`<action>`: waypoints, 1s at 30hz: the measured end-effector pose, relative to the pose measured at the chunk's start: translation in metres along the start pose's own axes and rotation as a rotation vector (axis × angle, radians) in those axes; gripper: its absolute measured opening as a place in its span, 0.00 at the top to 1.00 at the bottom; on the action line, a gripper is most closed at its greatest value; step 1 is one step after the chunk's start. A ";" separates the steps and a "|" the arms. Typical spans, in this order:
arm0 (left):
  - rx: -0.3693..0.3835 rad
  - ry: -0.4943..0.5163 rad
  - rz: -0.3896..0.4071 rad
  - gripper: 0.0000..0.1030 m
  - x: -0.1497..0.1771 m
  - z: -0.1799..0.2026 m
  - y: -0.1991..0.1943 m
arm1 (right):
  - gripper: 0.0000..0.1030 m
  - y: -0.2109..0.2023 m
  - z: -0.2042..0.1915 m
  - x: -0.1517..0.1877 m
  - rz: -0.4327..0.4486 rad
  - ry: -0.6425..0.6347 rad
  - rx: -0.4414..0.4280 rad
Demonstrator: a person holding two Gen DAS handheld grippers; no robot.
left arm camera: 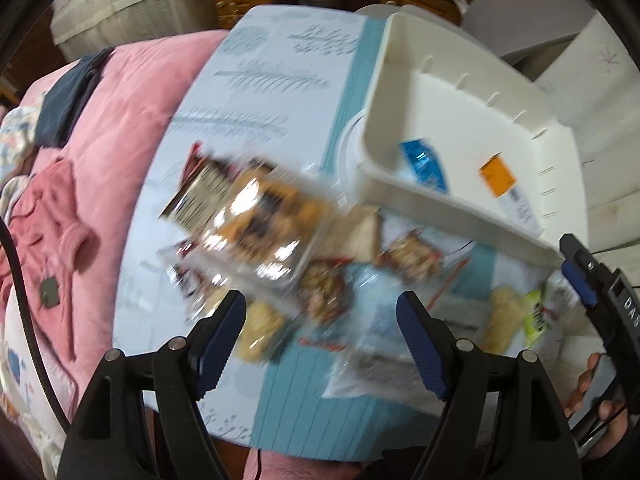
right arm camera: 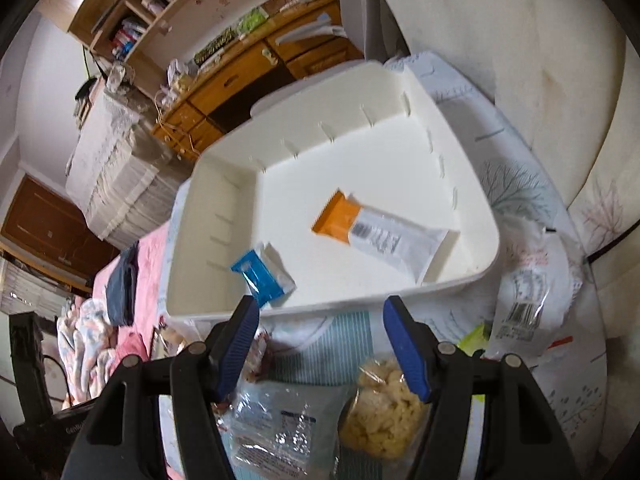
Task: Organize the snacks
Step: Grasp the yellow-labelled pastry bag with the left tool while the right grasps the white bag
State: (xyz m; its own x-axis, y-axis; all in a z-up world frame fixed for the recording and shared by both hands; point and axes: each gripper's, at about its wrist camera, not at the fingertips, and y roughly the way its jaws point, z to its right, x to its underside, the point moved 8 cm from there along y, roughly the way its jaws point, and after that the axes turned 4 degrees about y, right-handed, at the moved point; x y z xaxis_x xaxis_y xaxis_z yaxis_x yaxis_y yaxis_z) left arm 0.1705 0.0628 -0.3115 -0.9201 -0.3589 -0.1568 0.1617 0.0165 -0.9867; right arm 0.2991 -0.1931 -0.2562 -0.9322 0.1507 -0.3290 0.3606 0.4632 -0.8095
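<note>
A white plastic bin (left arm camera: 460,218) (right arm camera: 360,300) sits on the patterned tablecloth (left arm camera: 272,80). Inside it lie a blue packet (left arm camera: 424,164) (right arm camera: 262,278) and an orange-and-white bar (left arm camera: 504,184) (right arm camera: 376,232). In front of the bin is a blurred heap of snacks: a clear clamshell of pastries (left arm camera: 260,220), small red-trimmed packs (left arm camera: 324,284) and a bag of pale puffs (left arm camera: 500,320) (right arm camera: 380,412). My left gripper (left arm camera: 320,300) hangs open above the heap, holding nothing. My right gripper (right arm camera: 320,304) is open and empty just before the bin's near rim, above the puffs and a clear labelled bag (right arm camera: 276,428).
A pink quilt (left arm camera: 100,160) with a dark cloth lies left of the table. A white barcoded bag (right arm camera: 524,280) and a green packet (right arm camera: 476,336) lie right of the bin. A wooden desk (right arm camera: 240,76) stands behind. A hand (left arm camera: 592,392) shows at lower right.
</note>
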 end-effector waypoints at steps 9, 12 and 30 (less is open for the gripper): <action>0.008 -0.112 -0.063 0.21 0.039 -0.042 0.011 | 0.37 0.020 -0.005 0.027 -0.088 -0.054 0.031; 0.011 -0.119 -0.074 0.20 0.044 -0.054 0.014 | 0.37 0.020 -0.009 0.036 -0.096 -0.065 0.045; 0.147 0.144 -0.049 0.19 -0.001 -0.092 0.007 | 0.37 0.001 -0.029 0.091 0.005 0.177 0.163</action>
State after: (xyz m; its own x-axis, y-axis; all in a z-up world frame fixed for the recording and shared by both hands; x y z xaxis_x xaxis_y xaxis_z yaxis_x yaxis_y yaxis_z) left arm 0.1394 0.1495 -0.3217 -0.9679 -0.2186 -0.1237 0.1561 -0.1376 -0.9781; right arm 0.2133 -0.1539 -0.2728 -0.9159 0.3103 -0.2546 0.3522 0.3168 -0.8807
